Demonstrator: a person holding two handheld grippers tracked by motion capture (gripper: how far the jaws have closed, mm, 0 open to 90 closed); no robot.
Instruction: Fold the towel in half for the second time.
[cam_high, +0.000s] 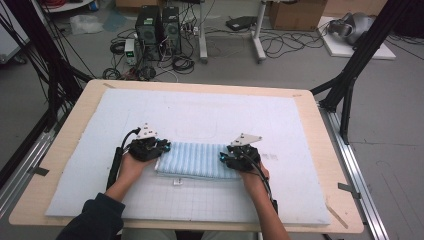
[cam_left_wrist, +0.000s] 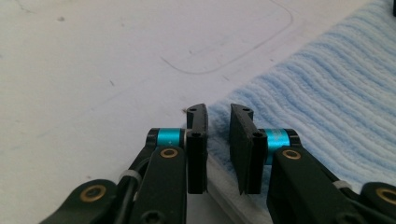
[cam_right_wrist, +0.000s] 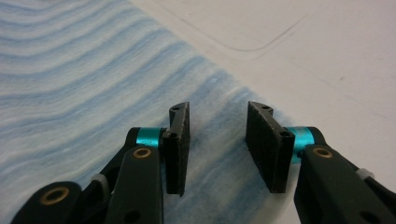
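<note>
A folded light-blue striped towel (cam_high: 195, 159) lies flat on the white mat (cam_high: 200, 107) near the table's front. My left gripper (cam_high: 159, 150) is at the towel's left end. In the left gripper view its jaws (cam_left_wrist: 218, 109) stand a narrow gap apart, astride the towel's (cam_left_wrist: 327, 102) corner edge, and the pads do not visibly press it. My right gripper (cam_high: 225, 156) is at the towel's right end. In the right gripper view it (cam_right_wrist: 219, 107) is open wider and low over the towel's (cam_right_wrist: 70, 84) right corner, with cloth showing between the pads.
A small white tag (cam_high: 177, 182) lies on the mat in front of the towel. A faint rounded outline (cam_high: 200, 132) is drawn behind it. The wooden table edge (cam_high: 70, 150) frames the mat. Black frame posts (cam_high: 350, 85) stand at the sides, and computers and cables (cam_high: 155, 30) are on the floor beyond.
</note>
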